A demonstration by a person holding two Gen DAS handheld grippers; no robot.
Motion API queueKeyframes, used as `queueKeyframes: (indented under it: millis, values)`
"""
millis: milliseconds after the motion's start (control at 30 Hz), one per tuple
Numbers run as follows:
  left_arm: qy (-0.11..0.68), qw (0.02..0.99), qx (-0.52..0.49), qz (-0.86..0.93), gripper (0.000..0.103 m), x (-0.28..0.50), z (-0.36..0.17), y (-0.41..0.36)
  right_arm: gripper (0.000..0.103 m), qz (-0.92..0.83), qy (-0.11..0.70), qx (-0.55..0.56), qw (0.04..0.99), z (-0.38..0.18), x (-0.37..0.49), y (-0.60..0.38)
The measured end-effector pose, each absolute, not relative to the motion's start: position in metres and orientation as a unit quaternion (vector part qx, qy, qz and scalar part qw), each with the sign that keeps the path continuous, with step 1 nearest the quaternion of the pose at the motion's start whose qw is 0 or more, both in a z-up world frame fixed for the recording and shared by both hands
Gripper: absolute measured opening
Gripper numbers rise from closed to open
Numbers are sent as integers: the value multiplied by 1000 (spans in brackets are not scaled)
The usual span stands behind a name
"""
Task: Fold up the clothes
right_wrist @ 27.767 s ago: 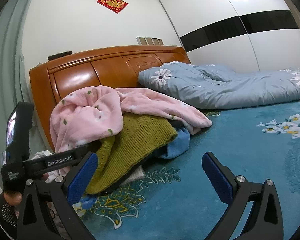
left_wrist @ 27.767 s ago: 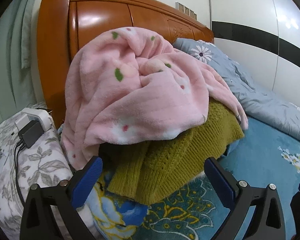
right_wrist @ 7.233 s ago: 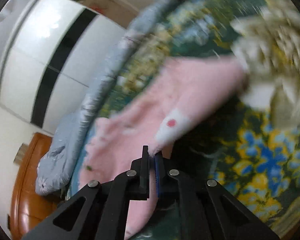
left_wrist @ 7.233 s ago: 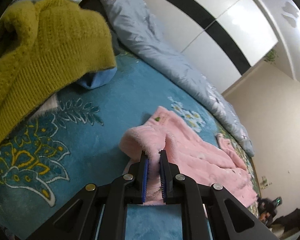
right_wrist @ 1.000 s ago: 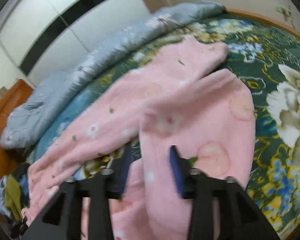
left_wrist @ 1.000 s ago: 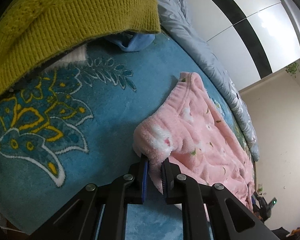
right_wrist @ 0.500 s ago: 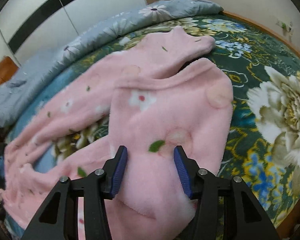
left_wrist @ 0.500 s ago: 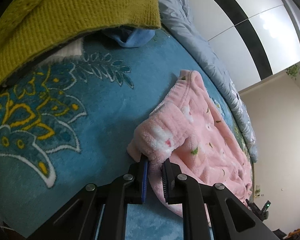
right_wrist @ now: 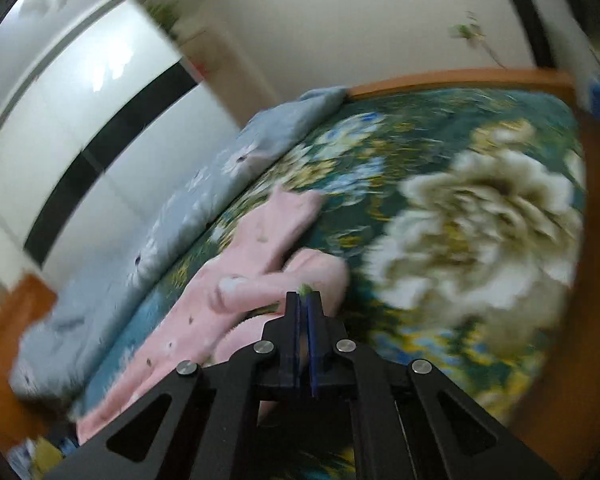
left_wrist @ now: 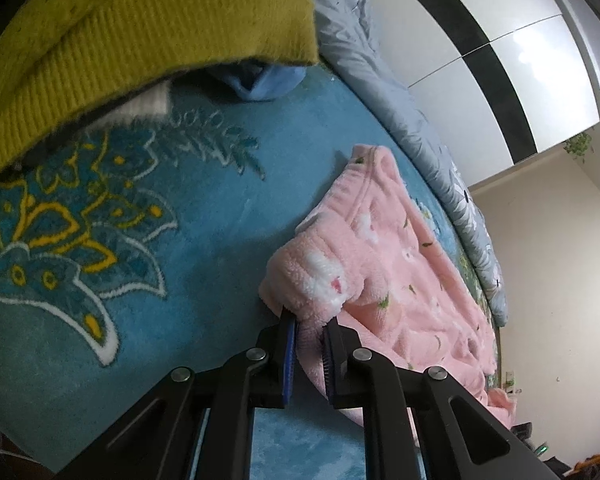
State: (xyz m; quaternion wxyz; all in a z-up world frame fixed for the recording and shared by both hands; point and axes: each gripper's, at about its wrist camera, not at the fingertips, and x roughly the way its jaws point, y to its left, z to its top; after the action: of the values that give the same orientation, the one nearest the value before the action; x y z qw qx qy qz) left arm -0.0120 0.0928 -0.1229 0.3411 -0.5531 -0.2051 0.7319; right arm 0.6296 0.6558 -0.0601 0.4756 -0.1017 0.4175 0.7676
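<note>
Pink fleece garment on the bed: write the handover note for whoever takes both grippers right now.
Left gripper: shut on the waistband end of the pink fleece garment, low over the blue floral bedspread.
Right gripper: shut on the far end of the same garment, near the big cream flower print; that view is motion-blurred.
Garment: pulled out of the pile and stretched along the bed beside the grey duvet, one part already doubled over.
Left to do: finish folding it, then take the yellow-green knit sweater and the blue item under it, both untouched.
</note>
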Motion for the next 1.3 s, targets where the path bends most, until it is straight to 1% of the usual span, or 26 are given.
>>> queueKeyframes:
  millis: [133,233,267,367,400,433,467,500,533,567,700,767,867,967,1000,1033,1067,1167,1300]
  values:
    - [-212,339,-556,728,13,-12,-124,90,3,712,495,-120,483,-116,660,652]
    - [-211,341,-552,731,13,-11,-120,88,3,700,529,-106,468,-138,672,646]
    - [-210,343,-551,731,13,-11,-118,87,5,702,535,-103,459,-141,673,645]
    - [-206,341,-552,733,13,-10,-117,87,6,717,501,-110,473,-123,671,640]
    - [-204,339,-553,733,13,-9,-118,88,9,726,483,-109,478,-112,670,638]
    - [-203,338,-554,734,13,-9,-119,88,13,737,466,-117,476,-104,664,637]
    - [-201,336,-555,734,13,-8,-119,90,26,747,449,-126,474,-96,659,636]
    - [-200,335,-556,734,13,-8,-119,91,42,758,431,-136,470,-89,653,636]
    - [-199,335,-555,735,13,-8,-119,93,48,773,411,-161,456,-83,640,636]
    - [-196,335,-554,736,13,-7,-117,94,51,786,389,-185,444,-79,626,636]
    - [-189,337,-550,741,13,-4,-111,97,51,803,296,-283,433,-80,577,635]
    - [-187,337,-550,741,13,-4,-110,95,51,800,263,-323,432,-86,556,636]
    - [-185,333,-551,743,13,-3,-110,96,51,796,218,-373,424,-98,537,633]
    - [-180,329,-551,745,13,-3,-110,99,51,784,202,-395,433,-108,534,640]
    - [-179,328,-551,746,13,-2,-110,101,42,783,214,-387,437,-106,539,644]
    - [-177,327,-551,747,13,-2,-110,102,31,782,227,-378,441,-105,544,648]
    - [-176,326,-550,748,13,-3,-109,102,11,781,251,-362,442,-101,553,655]
    - [-175,324,-548,751,13,-3,-107,104,9,779,319,-295,451,-87,587,677]
    - [-175,317,-546,755,13,-3,-109,105,8,760,357,-190,509,-64,650,699]
